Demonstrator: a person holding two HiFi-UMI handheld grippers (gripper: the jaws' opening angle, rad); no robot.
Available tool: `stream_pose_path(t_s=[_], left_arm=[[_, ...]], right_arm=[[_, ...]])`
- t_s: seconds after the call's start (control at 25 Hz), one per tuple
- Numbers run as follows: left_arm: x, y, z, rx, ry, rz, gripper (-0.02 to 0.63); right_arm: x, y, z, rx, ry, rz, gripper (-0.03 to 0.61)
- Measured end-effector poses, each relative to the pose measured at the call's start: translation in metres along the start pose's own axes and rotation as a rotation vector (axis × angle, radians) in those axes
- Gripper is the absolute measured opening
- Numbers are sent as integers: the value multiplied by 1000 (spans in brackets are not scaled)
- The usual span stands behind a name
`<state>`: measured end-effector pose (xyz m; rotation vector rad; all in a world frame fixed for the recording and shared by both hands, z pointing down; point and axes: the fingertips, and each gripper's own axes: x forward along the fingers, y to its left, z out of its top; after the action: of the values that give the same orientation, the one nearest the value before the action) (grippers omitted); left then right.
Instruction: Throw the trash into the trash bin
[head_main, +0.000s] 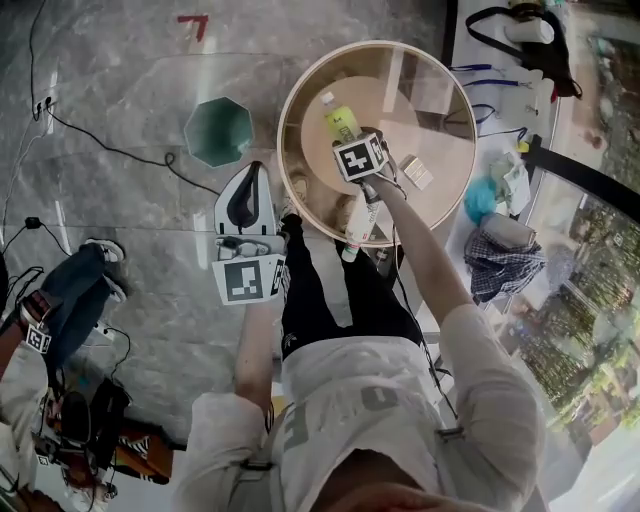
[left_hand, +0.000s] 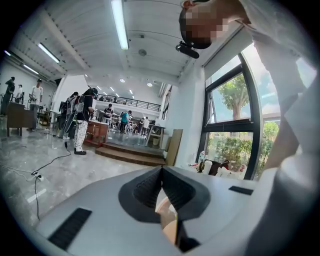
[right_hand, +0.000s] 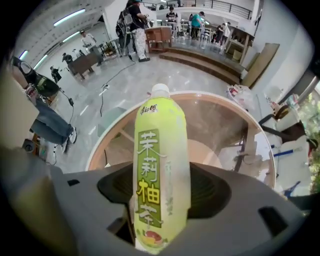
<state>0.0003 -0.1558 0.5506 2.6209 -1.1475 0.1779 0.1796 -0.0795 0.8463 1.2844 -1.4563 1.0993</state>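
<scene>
- The tea bottle (head_main: 342, 122) is seen lying on the round glass table (head_main: 290, 170), a little left of its middle and towards the edge nearest the trash bin (head_main: 218, 131); it has not yet been lifted.
- The right gripper (head_main: 355, 145) is pointed steeply down over the bottle. Its jaws are set wide to either side of the body, with gaps showing, so no grip is judged made.
- The left gripper (left_hand: 161, 170) is kept closed and empty. It is held roughly level beside the table's left edge, presumably in reserve.
- The bin is stood on the floor, close to that edge.
</scene>
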Motion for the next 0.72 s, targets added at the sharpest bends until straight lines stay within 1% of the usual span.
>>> stream_pose_path(t_s=[0.12, 0.2, 0.28, 0.4, 0.48, 0.6, 0.64, 0.72], left_arm=[[0, 2, 27, 25, -31, 4, 12], [2, -1, 53, 69, -64, 9, 12], [10, -8, 85, 119, -105, 8, 12], [14, -22, 143, 136, -193, 4, 12], [4, -38, 173, 129, -225, 13, 12], [-16, -66, 203, 98, -268, 16, 12], [-21, -73, 215, 90, -302, 14, 12], [-29, -82, 245, 82, -379, 11, 12]], right_arm=[[-44, 10, 54, -28, -133, 27, 293], [-86, 12, 96, -28, -249, 43, 291], [-139, 12, 137, -16, -374, 59, 290], [-229, 16, 185, 4, -573, 91, 290], [-292, 24, 191, 36, -686, 128, 290], [-379, 36, 180, 110, -866, 209, 290], [-406, 38, 180, 112, -942, 220, 290], [-455, 42, 181, 81, -1076, 212, 288]])
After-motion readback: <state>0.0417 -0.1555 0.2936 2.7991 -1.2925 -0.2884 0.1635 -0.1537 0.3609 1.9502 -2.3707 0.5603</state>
